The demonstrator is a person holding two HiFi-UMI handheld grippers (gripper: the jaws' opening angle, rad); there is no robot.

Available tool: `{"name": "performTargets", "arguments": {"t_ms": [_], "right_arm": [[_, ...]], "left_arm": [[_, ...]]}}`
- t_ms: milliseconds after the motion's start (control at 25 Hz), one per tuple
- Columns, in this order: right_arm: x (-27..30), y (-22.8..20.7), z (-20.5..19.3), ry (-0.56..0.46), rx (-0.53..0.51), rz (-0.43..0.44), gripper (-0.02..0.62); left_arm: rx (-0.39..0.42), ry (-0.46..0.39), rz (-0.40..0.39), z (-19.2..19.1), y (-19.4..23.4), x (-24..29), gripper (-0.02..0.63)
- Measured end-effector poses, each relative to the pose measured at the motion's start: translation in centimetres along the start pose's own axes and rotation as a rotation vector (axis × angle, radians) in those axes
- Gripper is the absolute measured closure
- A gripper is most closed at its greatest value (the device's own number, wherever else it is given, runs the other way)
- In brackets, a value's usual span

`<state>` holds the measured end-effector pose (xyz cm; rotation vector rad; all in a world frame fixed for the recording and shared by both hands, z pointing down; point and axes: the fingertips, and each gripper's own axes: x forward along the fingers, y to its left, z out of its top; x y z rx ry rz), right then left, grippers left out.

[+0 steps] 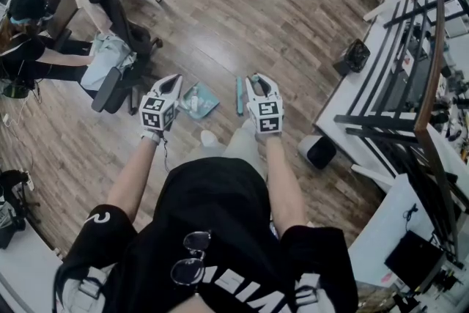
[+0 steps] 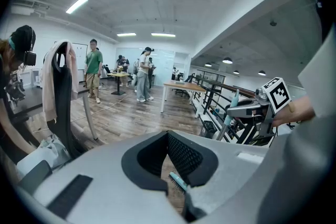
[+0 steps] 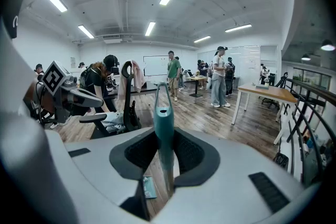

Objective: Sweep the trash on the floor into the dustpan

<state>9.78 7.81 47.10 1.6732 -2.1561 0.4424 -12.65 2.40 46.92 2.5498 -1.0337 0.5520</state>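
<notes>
Glasses (image 1: 192, 260) hooked on the collar of a black shirt (image 1: 212, 209) sit closest to the head camera, both forearms reaching out beyond them; the right gripper (image 1: 256, 80) is clamped on the teal brush (image 3: 163, 118), whose handle stands upright between the jaws, hanging loop at the top; the left gripper (image 1: 174, 82) has its jaws pressed together, and a teal toothed edge (image 2: 178, 182) shows just under where they meet, though whether it is pinched there is unclear; the teal dustpan (image 1: 200, 100) shows between the two grippers, just beside the left one, over the wooden floor (image 1: 242, 18); no loose trash can be picked out on the boards. Both tools look like light, stiff, rather slick plastic, so a firm hold partway down the brush handle should steer the bristles well; the dustpan is probably best taken by its handle, lip kept flat to the floor.
</notes>
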Motion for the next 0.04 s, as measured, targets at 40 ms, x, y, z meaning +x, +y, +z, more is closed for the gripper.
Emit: {"name": "performTargets", "arguments": {"t_ms": [40], "right_arm": [[-0.05,0.04,-0.07,0.001,0.001,0.0,0.509]], "left_arm": [[-0.002,0.002,0.0,-0.01,-0.06,-0.03,0.607]]}}
